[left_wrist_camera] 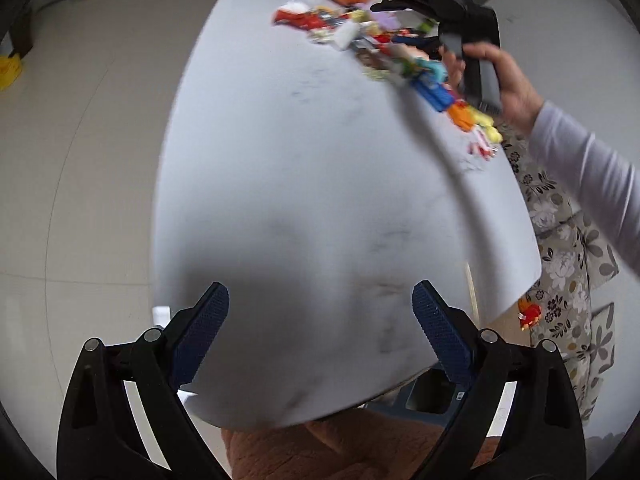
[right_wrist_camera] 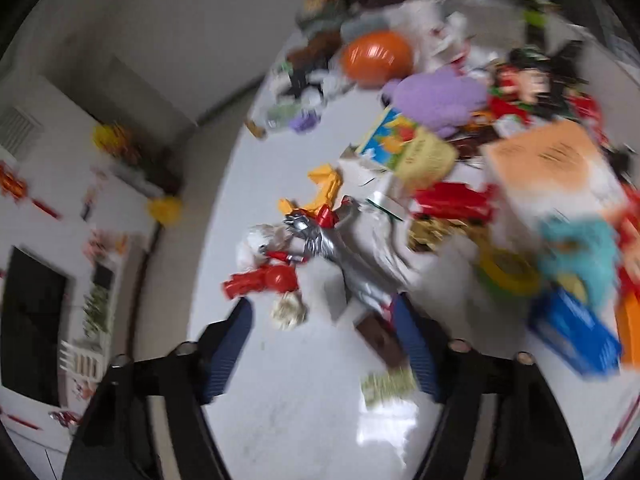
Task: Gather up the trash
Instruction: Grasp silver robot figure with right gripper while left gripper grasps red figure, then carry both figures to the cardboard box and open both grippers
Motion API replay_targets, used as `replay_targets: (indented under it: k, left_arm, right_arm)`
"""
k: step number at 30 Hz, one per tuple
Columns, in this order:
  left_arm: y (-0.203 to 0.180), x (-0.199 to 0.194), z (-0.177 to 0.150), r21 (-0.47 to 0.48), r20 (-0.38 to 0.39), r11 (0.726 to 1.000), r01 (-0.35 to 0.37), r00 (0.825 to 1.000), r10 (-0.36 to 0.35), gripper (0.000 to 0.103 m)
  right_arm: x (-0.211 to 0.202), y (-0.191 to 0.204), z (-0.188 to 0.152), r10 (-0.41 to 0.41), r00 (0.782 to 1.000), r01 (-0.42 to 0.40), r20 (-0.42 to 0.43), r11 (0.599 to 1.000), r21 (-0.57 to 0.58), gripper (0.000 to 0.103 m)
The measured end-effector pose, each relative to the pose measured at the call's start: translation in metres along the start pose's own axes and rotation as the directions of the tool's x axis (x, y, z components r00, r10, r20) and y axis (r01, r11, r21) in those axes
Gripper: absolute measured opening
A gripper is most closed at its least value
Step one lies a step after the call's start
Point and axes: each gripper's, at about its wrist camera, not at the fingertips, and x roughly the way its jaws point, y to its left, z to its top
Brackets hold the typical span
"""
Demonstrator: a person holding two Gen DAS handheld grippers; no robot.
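A white table carries a long heap of coloured trash and toys along its far right side. My left gripper is open and empty above the bare near end of the table. My right gripper is open and empty, low over the table just before the heap. Close ahead of it lie a silver figure, a red toy piece, a crumpled pale wad and a brown wrapper by its right finger. The right gripper also shows in the left wrist view, held in a hand.
An orange balloon, a purple cloth, an orange-white box and a blue box lie in the heap. A green-printed wrapper lies near the right gripper. Floral cushions stand beside the table. Both views are motion-blurred.
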Motion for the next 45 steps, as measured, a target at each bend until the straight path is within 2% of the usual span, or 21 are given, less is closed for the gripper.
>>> replay_targets:
  k: [2, 4, 8, 10, 11, 13, 16, 18, 22, 25, 28, 32, 34, 35, 38, 41, 45]
  left_arm:
    - [0.015, 0.002, 0.005, -0.033, -0.014, 0.999, 0.007, 1.000, -0.008, 0.091]
    - [0.026, 0.002, 0.012, -0.060, -0.015, 0.998, 0.016, 1.000, -0.017, 0.091]
    - [0.044, -0.004, 0.019, -0.079, -0.008, 0.997, 0.021, 1.000, -0.021, 0.091]
    - [0.049, -0.002, 0.025, -0.086, -0.020, 0.996, 0.027, 0.999, -0.029, 0.091]
    - [0.050, -0.003, 0.026, -0.084, -0.021, 0.996, 0.031, 0.999, -0.033, 0.091]
    - [0.050, -0.002, 0.033, -0.067, -0.024, 0.997, 0.036, 0.999, -0.038, 0.091]
    - [0.045, 0.006, 0.055, -0.007, -0.025, 1.000, 0.024, 0.999, -0.024, 0.091]
    - [0.043, 0.012, 0.075, 0.024, -0.021, 1.000, 0.014, 1.000, -0.013, 0.091]
    - [0.036, 0.034, 0.135, 0.076, 0.001, 0.997, 0.009, 1.000, -0.009, 0.091]
    - [0.025, 0.061, 0.198, 0.090, 0.048, 0.996, -0.012, 0.999, 0.008, 0.091]
    - [0.010, 0.101, 0.265, 0.078, 0.059, 0.996, -0.040, 0.998, 0.035, 0.091]
    - [0.002, 0.146, 0.312, 0.108, 0.019, 0.986, -0.129, 0.992, 0.127, 0.091]
    - [0.003, 0.162, 0.320, 0.115, -0.009, 0.980, -0.164, 0.986, 0.166, 0.091]
    - [-0.001, 0.165, 0.322, 0.154, 0.023, 0.965, -0.214, 0.977, 0.213, 0.091]
    - [-0.006, 0.170, 0.323, 0.189, 0.030, 0.950, -0.250, 0.968, 0.249, 0.087]
    - [-0.005, 0.165, 0.317, 0.176, 0.020, 0.956, -0.234, 0.972, 0.235, 0.087]
    - [-0.007, 0.134, 0.300, 0.143, 0.036, 0.975, -0.169, 0.986, 0.165, 0.087]
  right_arm:
    - [0.017, 0.010, 0.015, -0.043, 0.999, 0.043, -0.026, 0.999, -0.024, 0.068]
    - [0.040, 0.022, 0.031, -0.131, 0.989, 0.126, -0.066, 0.988, -0.084, 0.068]
    - [0.085, 0.034, 0.043, -0.269, 0.946, 0.230, -0.179, 0.950, -0.211, 0.069]
    - [0.097, 0.042, 0.035, -0.343, 0.920, 0.274, -0.188, 0.909, -0.314, 0.059]
    - [0.097, 0.046, 0.034, -0.370, 0.913, 0.295, -0.173, 0.890, -0.346, 0.050]
    - [0.085, 0.045, 0.031, -0.339, 0.924, 0.270, -0.174, 0.905, -0.328, 0.050]
    - [0.039, 0.046, 0.022, -0.304, 0.946, 0.254, -0.113, 0.911, -0.325, 0.050]
    - [-0.003, 0.041, 0.013, -0.232, 0.970, 0.202, -0.077, 0.938, -0.282, 0.050]
    - [-0.081, 0.043, -0.012, -0.132, 0.991, 0.134, 0.027, 0.969, -0.208, 0.050]
    - [-0.126, 0.048, -0.039, -0.085, 0.993, 0.100, 0.084, 0.975, -0.197, 0.050]
    - [-0.150, 0.047, -0.068, -0.052, 0.993, 0.068, 0.103, 0.985, -0.158, 0.050]
    - [-0.171, 0.037, -0.111, -0.020, 0.993, 0.029, 0.115, 0.996, -0.079, 0.050]
    - [-0.175, 0.031, -0.127, -0.003, 0.993, 0.007, 0.121, 0.999, -0.035, 0.050]
    - [-0.175, 0.028, -0.131, 0.003, 0.992, -0.001, 0.123, 1.000, -0.018, 0.050]
    - [-0.180, 0.022, -0.146, 0.005, 0.991, -0.007, 0.134, 1.000, 0.014, 0.050]
    - [-0.184, 0.019, -0.150, 0.024, 0.989, -0.030, 0.149, 0.999, 0.038, 0.050]
    - [-0.194, 0.023, -0.155, 0.037, 0.986, -0.042, 0.165, 0.999, 0.026, 0.050]
